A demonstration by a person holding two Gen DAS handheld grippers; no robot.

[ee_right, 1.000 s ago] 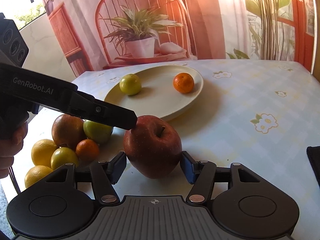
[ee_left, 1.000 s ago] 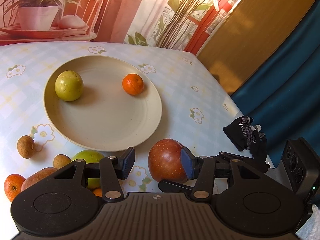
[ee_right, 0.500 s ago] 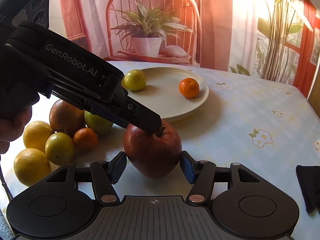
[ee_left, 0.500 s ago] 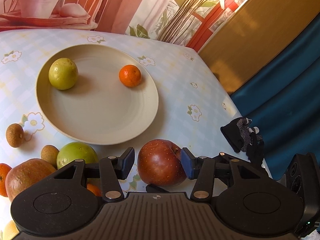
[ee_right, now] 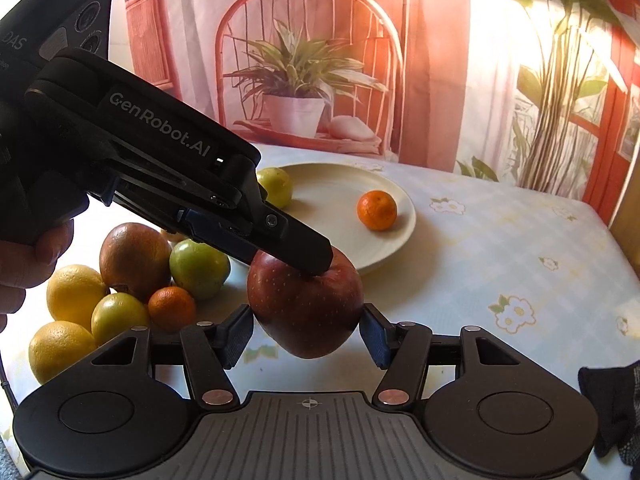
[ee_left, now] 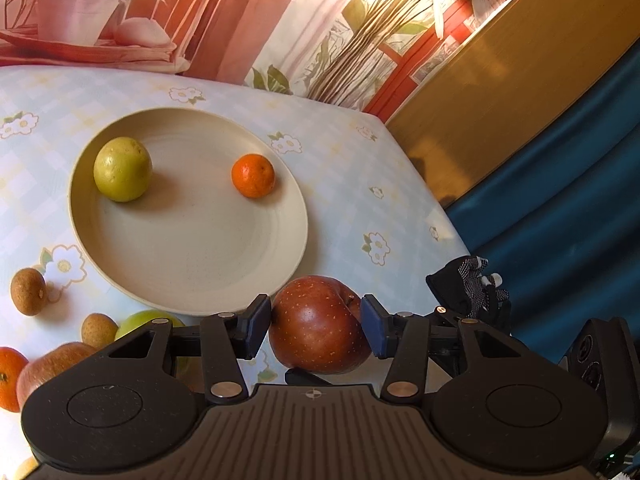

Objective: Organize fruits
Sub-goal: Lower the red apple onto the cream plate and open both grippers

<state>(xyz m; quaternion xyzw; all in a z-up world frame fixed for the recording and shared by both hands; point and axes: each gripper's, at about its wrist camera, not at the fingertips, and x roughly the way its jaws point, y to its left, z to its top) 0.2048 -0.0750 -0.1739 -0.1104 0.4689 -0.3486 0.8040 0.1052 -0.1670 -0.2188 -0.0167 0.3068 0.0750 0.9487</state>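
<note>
A dark red apple [ee_left: 320, 326] [ee_right: 306, 308] sits between the pads of both grippers, lifted a little above the table. My right gripper [ee_right: 306, 334] is shut on the apple at its sides. My left gripper [ee_left: 316, 326] straddles the same apple from above, pads close to it; its body [ee_right: 160, 160] crosses the right wrist view. The cream plate [ee_left: 192, 264] [ee_right: 400, 224] holds a yellow-green fruit [ee_left: 122, 168] and a small orange [ee_left: 253, 175] [ee_right: 377, 210].
A pile of loose fruit lies left of the plate: lemons [ee_right: 74, 292], green fruits [ee_right: 198, 268], a small orange [ee_right: 171, 306], a reddish apple [ee_right: 134, 260], brown round fruits [ee_left: 27, 291]. A black glove [ee_left: 468, 292] lies at the table's right edge.
The apple has risen off the table in my right gripper. My left gripper has moved in over the apple, and its pads have closed in toward it.
</note>
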